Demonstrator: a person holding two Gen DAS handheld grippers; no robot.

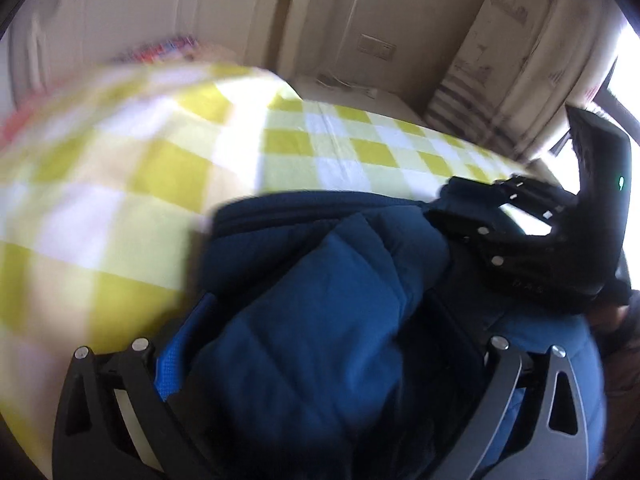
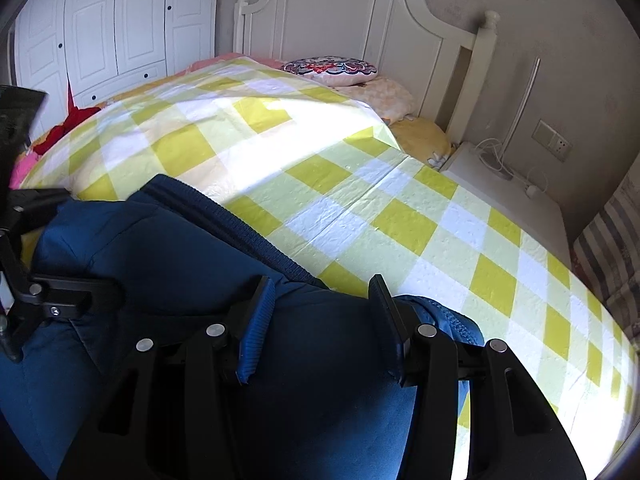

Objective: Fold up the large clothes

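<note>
Jacket (image 2: 168,248) bunched on the bed (image 2: 360,208); right gripper (image 2: 324,320) sits nearer its ribbed hem, jaws half-spread around padded cloth. Left gripper (image 1: 320,360) jaws pinch a thick fold.

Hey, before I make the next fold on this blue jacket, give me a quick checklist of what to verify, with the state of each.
1. Blue jacket lies on the checkered bed cover: ok.
2. Right hand-held gripper has jacket fabric between its fingers: ok.
3. Right pads actually pinch the fabric: cannot tell.
4. Left hand-held gripper has bunched jacket between its fingers: ok; grip itself cannot tell, view blurred.
5. Bare cover beyond the jacket for the fold: ok.
6. Jacket smooth and flat: not ok, bunched.
</note>
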